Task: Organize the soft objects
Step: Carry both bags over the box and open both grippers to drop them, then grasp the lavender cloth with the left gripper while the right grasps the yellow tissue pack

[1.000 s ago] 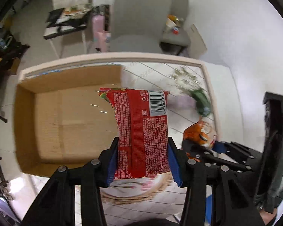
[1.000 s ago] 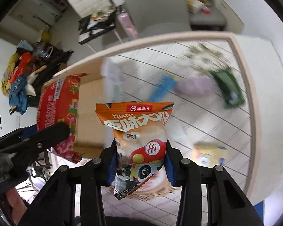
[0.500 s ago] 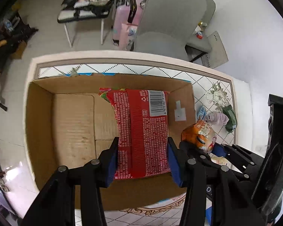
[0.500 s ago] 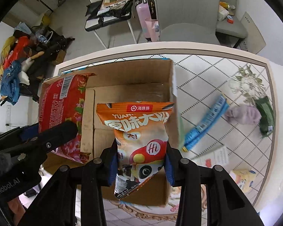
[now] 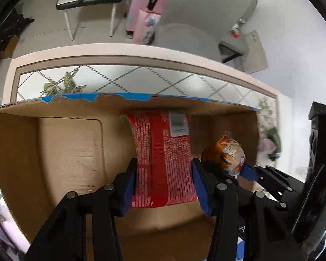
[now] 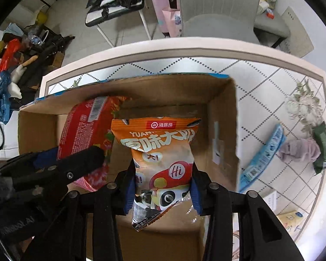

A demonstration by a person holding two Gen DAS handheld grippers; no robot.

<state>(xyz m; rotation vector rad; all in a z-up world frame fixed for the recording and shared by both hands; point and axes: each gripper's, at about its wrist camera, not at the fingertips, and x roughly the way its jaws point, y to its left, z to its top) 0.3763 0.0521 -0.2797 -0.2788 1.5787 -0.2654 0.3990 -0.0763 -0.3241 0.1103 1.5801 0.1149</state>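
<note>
My left gripper (image 5: pixel 163 180) is shut on a red snack packet (image 5: pixel 163 158) and holds it inside the open cardboard box (image 5: pixel 54 148). My right gripper (image 6: pixel 162 187) is shut on an orange snack bag (image 6: pixel 163 152) and holds it in the same box (image 6: pixel 219 113), just right of the red packet (image 6: pixel 84 130). The orange bag also shows in the left wrist view (image 5: pixel 228 152). The left gripper also shows in the right wrist view (image 6: pixel 60 169).
The box stands on a tiled table (image 6: pixel 271 100). Right of the box lie a blue packet (image 6: pixel 265 152), a pink cloth (image 6: pixel 300 150), a dark green packet (image 6: pixel 321 143) and a yellow packet (image 6: pixel 291 217). Grey chairs (image 6: pixel 217 6) stand beyond the table's far edge.
Both grippers have moved left and down with their packets, from above the table to inside the box. The box now fills more of both views.
</note>
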